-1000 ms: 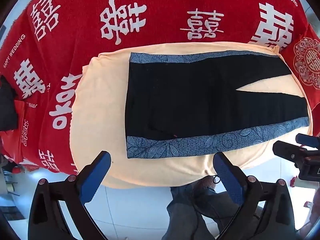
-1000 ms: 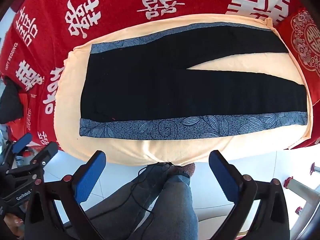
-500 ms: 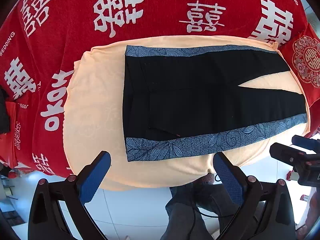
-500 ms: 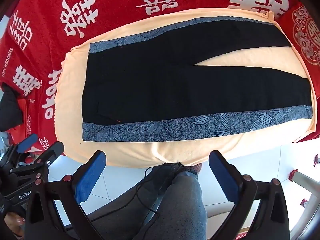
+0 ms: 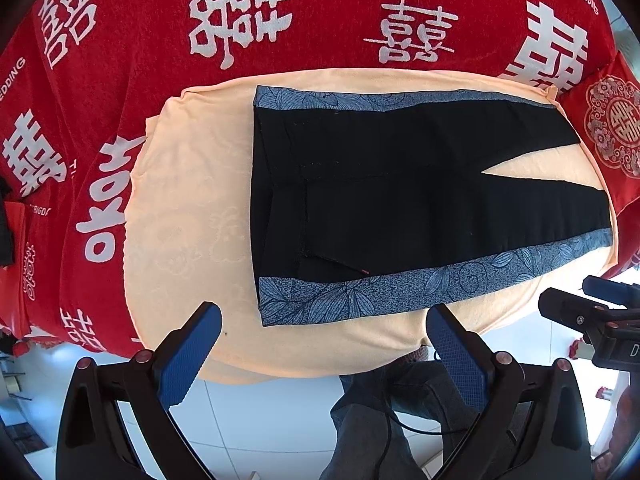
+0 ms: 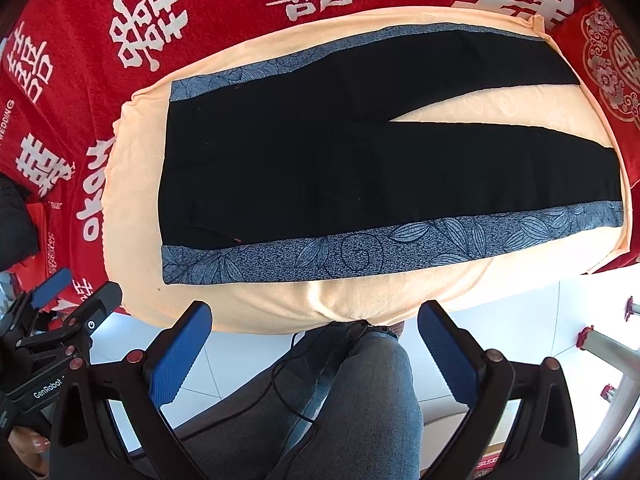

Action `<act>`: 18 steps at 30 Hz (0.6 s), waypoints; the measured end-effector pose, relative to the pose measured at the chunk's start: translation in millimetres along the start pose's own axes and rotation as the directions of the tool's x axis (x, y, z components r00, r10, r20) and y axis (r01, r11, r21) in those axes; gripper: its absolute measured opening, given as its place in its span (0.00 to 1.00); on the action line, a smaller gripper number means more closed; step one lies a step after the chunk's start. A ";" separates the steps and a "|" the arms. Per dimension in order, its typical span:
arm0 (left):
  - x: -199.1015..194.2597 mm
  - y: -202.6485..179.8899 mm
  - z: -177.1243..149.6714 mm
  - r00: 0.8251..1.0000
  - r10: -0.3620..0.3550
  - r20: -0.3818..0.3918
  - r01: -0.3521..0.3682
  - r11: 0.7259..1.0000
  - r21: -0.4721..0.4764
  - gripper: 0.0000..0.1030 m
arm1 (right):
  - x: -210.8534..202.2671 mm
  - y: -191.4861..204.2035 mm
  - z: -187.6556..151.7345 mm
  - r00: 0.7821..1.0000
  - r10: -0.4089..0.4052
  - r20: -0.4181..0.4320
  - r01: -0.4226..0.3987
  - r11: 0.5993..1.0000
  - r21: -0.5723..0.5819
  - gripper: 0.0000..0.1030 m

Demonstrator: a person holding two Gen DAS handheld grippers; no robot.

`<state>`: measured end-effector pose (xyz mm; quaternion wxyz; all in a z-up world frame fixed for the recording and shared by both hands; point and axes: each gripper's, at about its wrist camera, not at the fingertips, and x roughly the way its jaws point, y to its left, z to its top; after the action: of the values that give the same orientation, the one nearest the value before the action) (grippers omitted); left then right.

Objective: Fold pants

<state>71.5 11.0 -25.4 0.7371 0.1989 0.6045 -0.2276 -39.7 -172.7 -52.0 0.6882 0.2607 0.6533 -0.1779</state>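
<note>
Red cloth printed with white characters is spread over the whole worktop, and a peach towel is laid on top of it, its near side drooping over the worktop's front edge. The pants, black with a blue leaf-patterned stripe down each outer seam, are laid flat and unfolded on the towel, the waistband toward the worktop's left end and the two legs parted in a narrow V toward the right end. One patterned stripe is set along the towel's near side, the other along its far side.

Compared with a second ago, the pants are seen larger and lower in both wrist views, so both claws have been brought nearer to the front edge while the garment itself has been left untouched. The approach is judged to be under way, with no fold yet made.

The left claw is held wide apart and empty, short of the waistband's near corner. The right claw is likewise held apart and empty, below the near stripe. The person's trouser legs are seen beneath both.
</note>
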 end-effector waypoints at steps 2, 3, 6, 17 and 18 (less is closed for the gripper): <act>0.9 1.5 0.7 1.000 -0.002 -0.001 0.002 1.000 -0.001 1.00 | -0.3 2.1 -0.1 1.000 -0.002 0.001 0.002 1.000 -0.001 1.00; 0.9 1.9 0.8 1.000 0.001 0.000 -0.001 1.000 0.000 1.00 | -0.6 2.7 0.0 1.000 -0.003 0.002 0.003 1.000 0.000 1.00; 1.7 3.5 1.7 1.000 0.008 0.004 -0.008 1.000 -0.003 1.00 | -0.6 2.5 -1.2 1.000 -0.009 0.004 0.009 1.000 0.002 1.00; 12.8 -11.9 6.0 0.999 0.018 -0.037 -0.018 1.000 -0.015 1.00 | 6.8 -16.6 4.2 0.999 0.005 -0.038 -0.004 1.000 0.020 1.00; 14.4 -14.6 6.9 0.999 0.022 -0.043 -0.023 1.000 -0.016 1.00 | 7.8 -19.6 5.3 0.999 0.013 -0.042 -0.012 1.000 0.023 1.00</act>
<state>71.0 -6.2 -38.5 0.7280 0.2045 0.6198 -0.2099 -46.2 -190.7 -62.2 0.6723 0.2763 0.6640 -0.1754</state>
